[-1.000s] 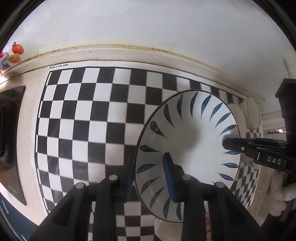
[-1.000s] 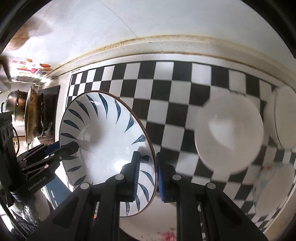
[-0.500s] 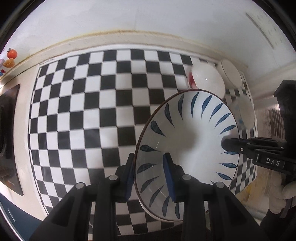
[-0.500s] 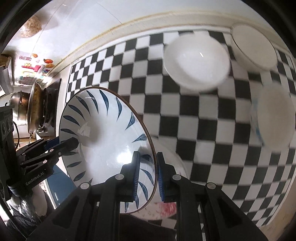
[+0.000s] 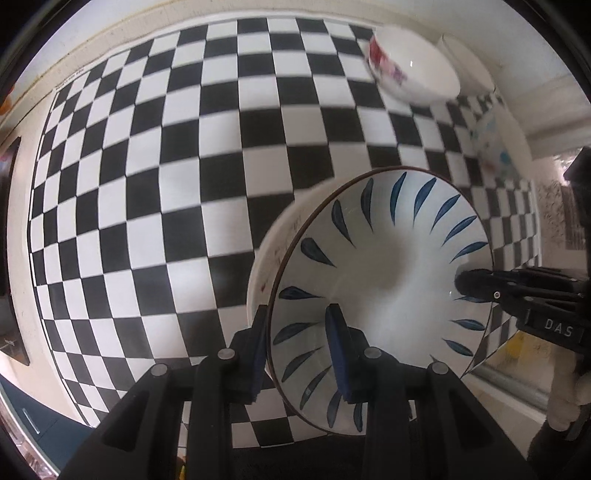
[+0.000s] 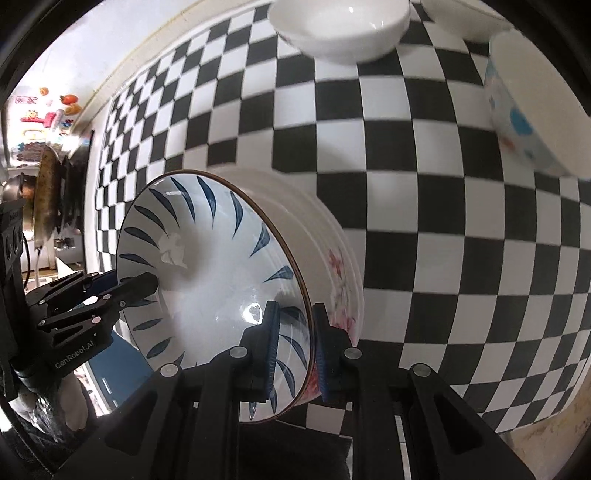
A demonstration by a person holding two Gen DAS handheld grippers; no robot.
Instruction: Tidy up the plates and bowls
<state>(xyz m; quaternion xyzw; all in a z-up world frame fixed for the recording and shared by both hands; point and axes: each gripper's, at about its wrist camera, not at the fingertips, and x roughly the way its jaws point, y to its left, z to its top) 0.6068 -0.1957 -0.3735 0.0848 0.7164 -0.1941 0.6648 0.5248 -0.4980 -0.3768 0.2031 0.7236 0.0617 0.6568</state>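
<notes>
A white bowl with blue leaf marks [image 5: 384, 266] [image 6: 207, 273] hangs tilted between both grippers. In the left wrist view my left gripper [image 5: 297, 350] is shut on its near rim, and the right gripper [image 5: 476, 286] pinches the opposite rim. My right gripper [image 6: 293, 343] is likewise shut on the rim in its own view, with the left gripper [image 6: 129, 290] across from it. Just beneath the bowl lies a stack of white plates with pink flowers [image 6: 338, 266] [image 5: 275, 251]. Whether the bowl touches the stack I cannot tell.
A black-and-white checkered mat [image 5: 147, 184] [image 6: 443, 240] covers the counter. At its far side stand a white flowered bowl [image 5: 413, 70] [image 6: 340, 33], a blue-spotted bowl [image 5: 495, 144] [image 6: 524, 110] and a white dish [image 5: 467, 61]. A pan on a stove [image 6: 46, 192] is at the left.
Both grippers carried the bowl across the mat and lower, so it now hangs over the flowered plate stack. The other bowls slid toward the top of both views.
</notes>
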